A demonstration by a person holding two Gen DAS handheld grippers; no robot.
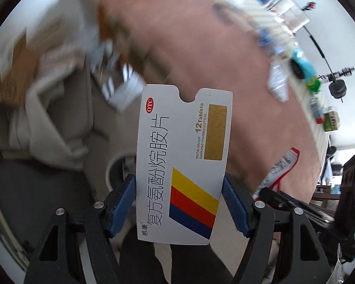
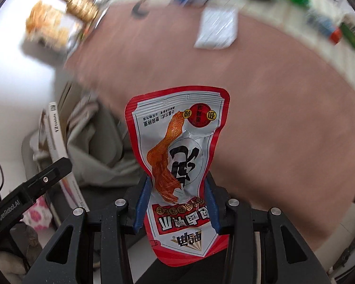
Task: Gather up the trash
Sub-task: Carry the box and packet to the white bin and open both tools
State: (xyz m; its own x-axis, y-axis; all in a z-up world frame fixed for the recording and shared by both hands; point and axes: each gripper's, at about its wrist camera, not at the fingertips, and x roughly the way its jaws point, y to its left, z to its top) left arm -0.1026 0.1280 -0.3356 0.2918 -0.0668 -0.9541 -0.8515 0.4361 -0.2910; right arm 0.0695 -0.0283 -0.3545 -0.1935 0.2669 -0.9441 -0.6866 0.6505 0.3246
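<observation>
My left gripper (image 1: 178,187) is shut on a flat white medicine box (image 1: 182,156) with a yellow, red and blue stripe, held in the air beside the pink table (image 1: 201,47). My right gripper (image 2: 177,189) is shut on a red and white snack wrapper (image 2: 177,156) showing an orange chicken foot, also held up off the table (image 2: 272,108). The wrapper shows at the right in the left wrist view (image 1: 279,170). The medicine box edge (image 2: 56,142) and the left gripper's body (image 2: 35,184) show at the left of the right wrist view.
A bin lined with a pale grey bag (image 2: 99,151) stands off the table's edge, blurred in the left wrist view (image 1: 54,118). A silver flat packet (image 2: 217,28) lies on the table. Small cartons and toys (image 1: 319,108) line its far rim. Gold-wrapped items (image 2: 66,16) sit far left.
</observation>
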